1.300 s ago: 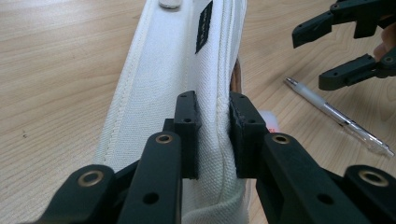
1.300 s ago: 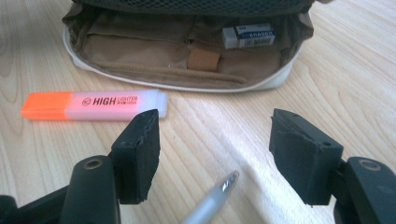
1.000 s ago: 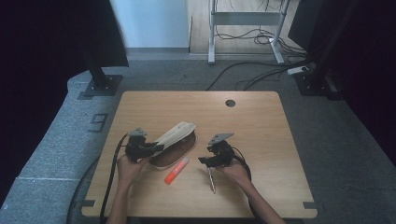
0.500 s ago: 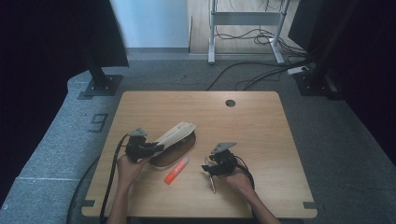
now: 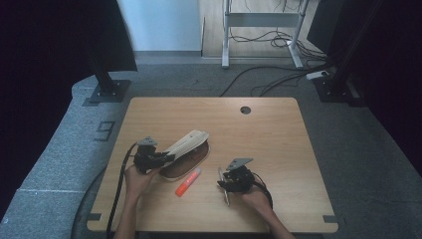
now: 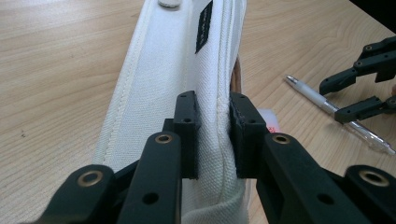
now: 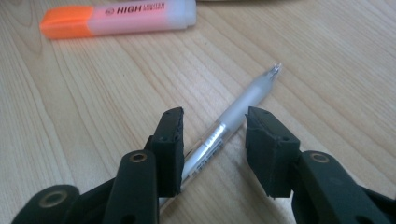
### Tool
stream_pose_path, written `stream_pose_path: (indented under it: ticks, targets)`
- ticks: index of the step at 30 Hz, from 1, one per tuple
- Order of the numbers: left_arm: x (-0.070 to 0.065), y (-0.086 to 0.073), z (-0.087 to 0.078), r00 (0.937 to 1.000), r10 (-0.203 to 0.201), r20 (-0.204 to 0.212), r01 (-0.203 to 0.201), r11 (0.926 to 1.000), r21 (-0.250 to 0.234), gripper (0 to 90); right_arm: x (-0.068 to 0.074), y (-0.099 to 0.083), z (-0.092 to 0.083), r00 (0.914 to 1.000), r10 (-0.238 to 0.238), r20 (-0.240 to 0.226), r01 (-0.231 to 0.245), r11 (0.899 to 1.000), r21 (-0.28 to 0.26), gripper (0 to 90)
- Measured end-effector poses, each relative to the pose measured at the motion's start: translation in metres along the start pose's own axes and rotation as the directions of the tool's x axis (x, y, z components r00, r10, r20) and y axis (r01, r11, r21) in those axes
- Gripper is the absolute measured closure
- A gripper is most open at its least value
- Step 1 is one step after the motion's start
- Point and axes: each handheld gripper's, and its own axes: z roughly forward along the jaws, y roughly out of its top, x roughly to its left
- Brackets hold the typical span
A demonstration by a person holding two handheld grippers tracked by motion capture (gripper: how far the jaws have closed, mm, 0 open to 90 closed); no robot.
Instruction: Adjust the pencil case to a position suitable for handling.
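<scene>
A white canvas pencil case with a brown inside lies left of the table's middle. My left gripper is shut on its near edge, the pads pinching the stitched fabric seam. A clear pen lies on the wood at the front. My right gripper is lowered over it, one jaw on each side of the barrel. Those jaws have just been closing, and a gap still shows between the right pad and the pen. In the high view the right gripper sits right of an orange highlighter.
The orange-capped highlighter lies just beyond the pen, beside the case. The wooden table has a round cable hole at the back. Monitor stands and cables sit on the grey floor behind it.
My right gripper has come toward the front edge and down onto the pen, and its jaws have narrowed around it. The left gripper and the pencil case have stayed put.
</scene>
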Motion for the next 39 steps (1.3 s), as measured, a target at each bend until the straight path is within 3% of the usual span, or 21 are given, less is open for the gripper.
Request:
stream_pose_path:
  ticks: [4, 11, 28, 39]
  targets:
    - [0.0, 0.0, 0.0, 1.0, 0.0, 0.001, 0.0, 1.0, 0.002, 75.2, 0.005, -0.001, -0.001, 0.9996, -0.025, 0.014, 0.025, 1.0, 0.008, 60.6]
    - [0.0, 0.0, 0.0, 1.0, 0.002, 0.003, -0.002, 1.0, 0.004, 75.2, 0.009, -0.001, -0.002, 0.9976, -0.065, 0.026, 0.064, 0.998, 0.024, 77.0]
    - [0.0, 0.0, 0.0, 1.0, -0.002, 0.003, 0.002, 1.0, 0.001, 75.4, 0.004, -0.003, -0.005, 0.9985, -0.052, 0.019, 0.052, 0.999, 0.017, 77.9]
    - [0.0, 0.0, 0.0, 1.0, -0.001, 0.003, 0.001, 1.0, -0.002, 75.4, -0.002, 0.007, -0.018, 0.9988, -0.046, 0.014, 0.046, 0.999, -0.008, 77.9]
